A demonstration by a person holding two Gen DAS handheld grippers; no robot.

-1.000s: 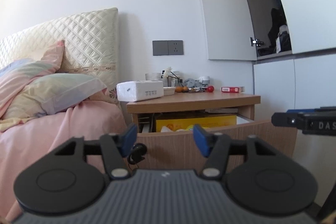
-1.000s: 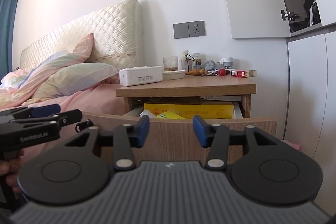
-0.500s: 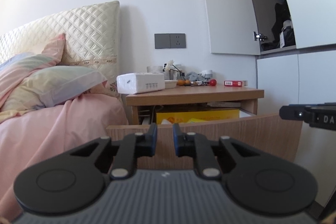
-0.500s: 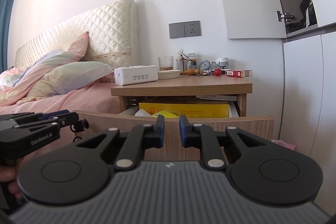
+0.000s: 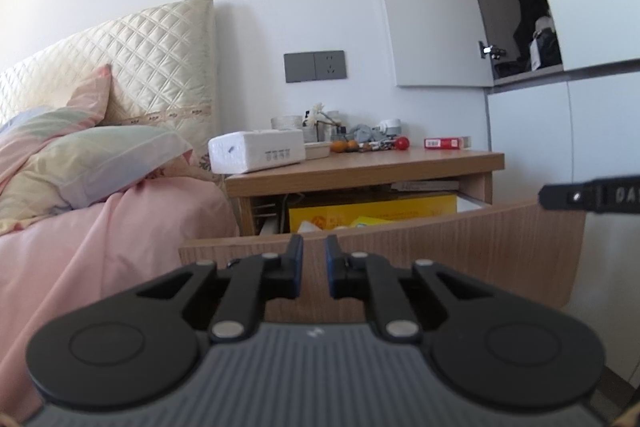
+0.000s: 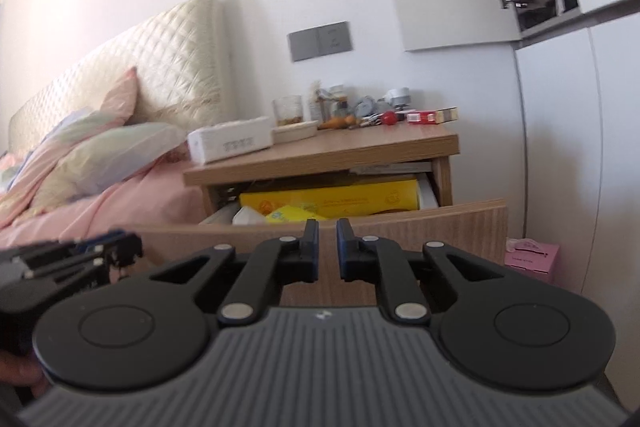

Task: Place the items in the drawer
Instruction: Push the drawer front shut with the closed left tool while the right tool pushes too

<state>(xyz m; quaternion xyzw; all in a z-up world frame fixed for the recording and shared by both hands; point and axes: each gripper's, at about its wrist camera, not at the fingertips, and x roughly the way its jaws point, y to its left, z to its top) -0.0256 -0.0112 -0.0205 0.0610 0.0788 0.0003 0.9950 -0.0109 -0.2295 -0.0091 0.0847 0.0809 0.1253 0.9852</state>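
Note:
The wooden nightstand drawer (image 5: 460,243) (image 6: 440,227) stands pulled open, with a yellow box (image 5: 372,213) (image 6: 336,201) and papers inside. On the nightstand top (image 5: 360,167) (image 6: 340,151) lie a white tissue box (image 5: 256,151) (image 6: 230,145), a red-and-white pack (image 5: 446,143) (image 6: 432,116), a red ball (image 5: 402,143) (image 6: 389,117) and small clutter. My left gripper (image 5: 314,255) is nearly shut and empty in front of the drawer. My right gripper (image 6: 327,241) is nearly shut and empty too. The right gripper's tip shows in the left wrist view (image 5: 588,195); the left gripper shows in the right wrist view (image 6: 72,259).
A bed with pink sheets (image 5: 80,247) and pillows (image 5: 88,167) lies left of the nightstand. White wardrobe doors (image 5: 560,147) stand to the right. A pink box (image 6: 530,259) sits on the floor by the wardrobe. A grey wall socket (image 5: 314,66) is above the nightstand.
Both grippers went from wide open to nearly shut, holding nothing. The right wrist view has tilted and moved a little nearer the drawer.

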